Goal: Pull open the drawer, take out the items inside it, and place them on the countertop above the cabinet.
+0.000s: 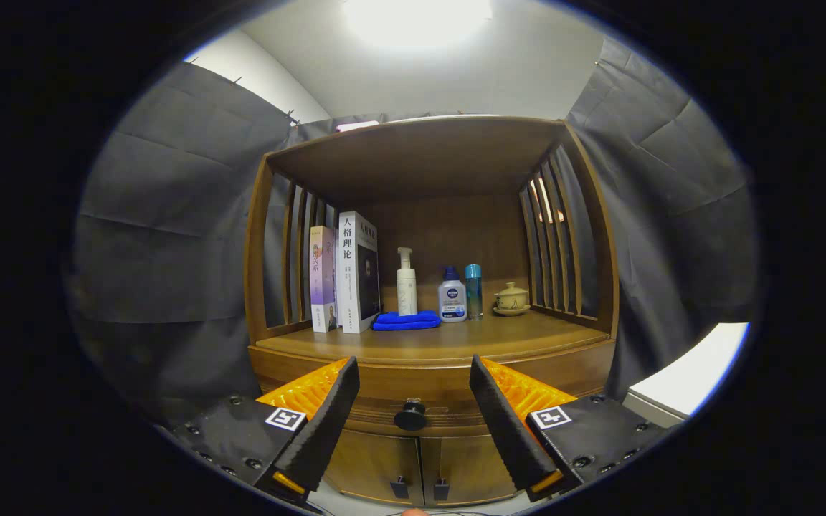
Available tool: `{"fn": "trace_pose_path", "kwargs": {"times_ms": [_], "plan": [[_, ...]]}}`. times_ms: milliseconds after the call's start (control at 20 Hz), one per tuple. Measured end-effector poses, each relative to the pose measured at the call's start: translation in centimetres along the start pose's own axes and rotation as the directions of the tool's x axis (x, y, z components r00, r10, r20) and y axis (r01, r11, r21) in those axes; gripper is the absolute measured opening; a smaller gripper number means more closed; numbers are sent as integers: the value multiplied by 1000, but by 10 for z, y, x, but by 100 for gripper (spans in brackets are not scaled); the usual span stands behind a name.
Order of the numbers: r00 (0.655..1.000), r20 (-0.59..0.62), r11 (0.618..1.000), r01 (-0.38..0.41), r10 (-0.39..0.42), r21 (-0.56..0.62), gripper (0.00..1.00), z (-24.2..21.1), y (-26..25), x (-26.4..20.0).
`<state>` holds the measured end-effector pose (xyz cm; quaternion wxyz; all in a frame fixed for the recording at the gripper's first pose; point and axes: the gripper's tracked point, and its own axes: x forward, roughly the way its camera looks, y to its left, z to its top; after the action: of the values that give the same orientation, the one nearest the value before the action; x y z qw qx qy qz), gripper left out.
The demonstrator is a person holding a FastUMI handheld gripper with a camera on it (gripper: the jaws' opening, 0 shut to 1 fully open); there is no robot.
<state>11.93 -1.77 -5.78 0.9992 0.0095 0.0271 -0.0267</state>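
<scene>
The opening step looks to be in hand: the drawer is closed, and the gripper is lined up on its handle with nothing yet held. Its two fingers stand wide apart, and the small round dark knob sits between them, a little beyond the tips and touching neither. That knob is fixed at the middle of the shallow curved wooden drawer front, which lies flush in the brown wooden cabinet just under the worktop and above a pair of lower cabinet doors, each with its own small dark handle. The next move probably calls for easing forward until the knob lies between the pads, closing on it, and pulling straight back; the knob is small and rounded, so a grip off centre could slip. The worktop already carries two upright books, a folded blue cloth, a white pump bottle, a squat pump bottle with a blue top, a slim teal bottle and a pale lidded cup on a saucer, leaving bare wood along its front edge.
</scene>
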Motion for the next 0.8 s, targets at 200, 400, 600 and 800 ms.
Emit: {"fn": "trace_pose_path", "kwargs": {"times_ms": [200,400,600,800], "plan": [[1000,-20,1000,-7,7,-1,98,-18,3,23],[998,-62,1000,-1,0,-12,98,-43,6,43],[994,-108,1000,15,-18,-25,98,-68,6,57],[988,-154,999,21,-27,-37,98,-93,4,68]]}}
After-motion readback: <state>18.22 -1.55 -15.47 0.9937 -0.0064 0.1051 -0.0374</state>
